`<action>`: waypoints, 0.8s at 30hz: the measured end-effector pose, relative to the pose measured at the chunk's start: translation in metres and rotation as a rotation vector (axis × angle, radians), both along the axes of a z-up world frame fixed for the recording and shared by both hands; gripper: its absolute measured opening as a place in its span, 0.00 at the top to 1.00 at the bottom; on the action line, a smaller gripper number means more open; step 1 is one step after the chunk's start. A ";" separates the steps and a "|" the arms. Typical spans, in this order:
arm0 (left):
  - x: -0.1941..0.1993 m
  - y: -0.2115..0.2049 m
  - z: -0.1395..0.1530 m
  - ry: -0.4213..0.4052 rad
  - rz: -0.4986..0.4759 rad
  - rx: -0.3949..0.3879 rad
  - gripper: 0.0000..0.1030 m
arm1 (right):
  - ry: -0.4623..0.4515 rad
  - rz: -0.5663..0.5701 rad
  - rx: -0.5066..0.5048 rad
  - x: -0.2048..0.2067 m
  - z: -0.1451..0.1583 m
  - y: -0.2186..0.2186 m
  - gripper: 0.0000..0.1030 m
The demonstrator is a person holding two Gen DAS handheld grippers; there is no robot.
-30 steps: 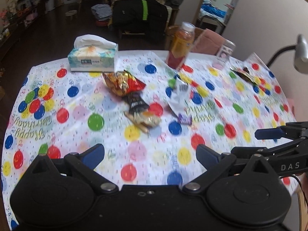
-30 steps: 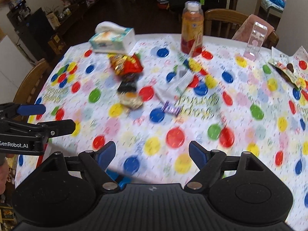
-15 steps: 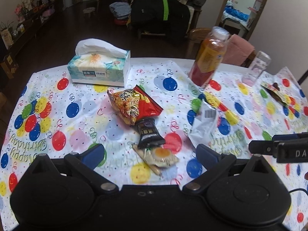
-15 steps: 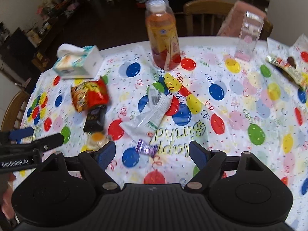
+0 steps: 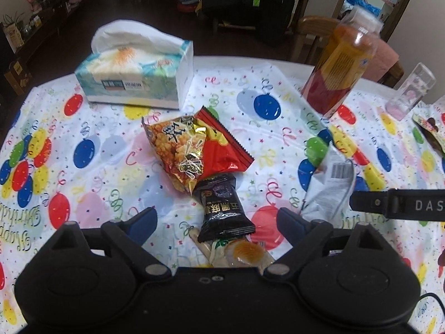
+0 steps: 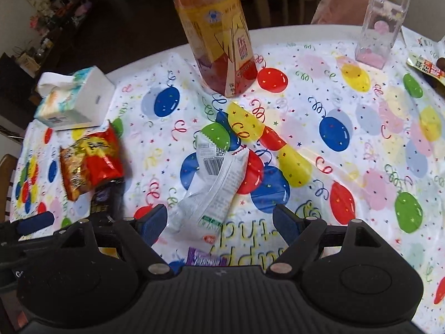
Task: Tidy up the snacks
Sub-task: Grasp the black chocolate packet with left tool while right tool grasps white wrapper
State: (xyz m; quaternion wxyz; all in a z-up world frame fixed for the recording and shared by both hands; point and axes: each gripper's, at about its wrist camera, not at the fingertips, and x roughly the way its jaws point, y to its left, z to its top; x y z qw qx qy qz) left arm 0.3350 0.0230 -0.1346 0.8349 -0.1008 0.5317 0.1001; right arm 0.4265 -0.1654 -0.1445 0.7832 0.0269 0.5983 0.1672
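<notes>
A red and gold snack bag (image 5: 194, 153) lies mid-table, with a small black snack packet (image 5: 222, 208) below it and a clear packet with an orange centre (image 5: 244, 253) nearest me. My left gripper (image 5: 218, 224) stands open around the black packet, just above it. A white crumpled wrapper (image 6: 214, 189) lies between the open fingers of my right gripper (image 6: 221, 222), and a small purple candy wrapper (image 6: 205, 258) sits just under it. The right gripper's finger (image 5: 395, 203) shows at the right of the left wrist view.
A tissue box (image 5: 136, 75) stands at the back left, an orange drink bottle (image 6: 217, 33) at the back centre, and a clear plastic cup (image 6: 381, 22) at the back right. Another snack wrapper (image 6: 425, 66) lies at the far right edge. Wooden chairs stand behind the table.
Both grippers have moved forward and lower over the table. The snack pile now sits between the left fingers, and the white wrapper between the right fingers. Both stay open.
</notes>
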 end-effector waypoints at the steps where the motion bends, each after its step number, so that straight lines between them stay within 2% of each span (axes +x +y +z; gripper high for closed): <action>1: 0.003 0.001 -0.004 0.007 0.000 0.001 0.15 | 0.004 -0.004 0.001 0.002 -0.004 0.002 0.19; 10: 0.019 0.004 -0.023 0.040 0.004 0.001 0.37 | 0.048 -0.032 0.013 0.016 -0.027 0.012 0.20; 13: 0.021 0.003 -0.027 0.049 0.004 -0.011 0.47 | 0.048 -0.024 0.014 0.016 -0.031 0.016 0.34; 16: 0.023 0.003 -0.030 0.053 0.009 -0.027 0.55 | 0.053 -0.029 0.004 0.016 -0.035 0.018 0.43; 19: 0.023 0.002 -0.032 0.057 0.007 -0.047 0.65 | 0.053 -0.043 0.032 0.015 -0.036 0.018 0.56; 24: 0.023 0.000 -0.030 0.051 0.003 -0.040 0.69 | 0.023 -0.043 0.022 0.013 -0.031 0.020 0.70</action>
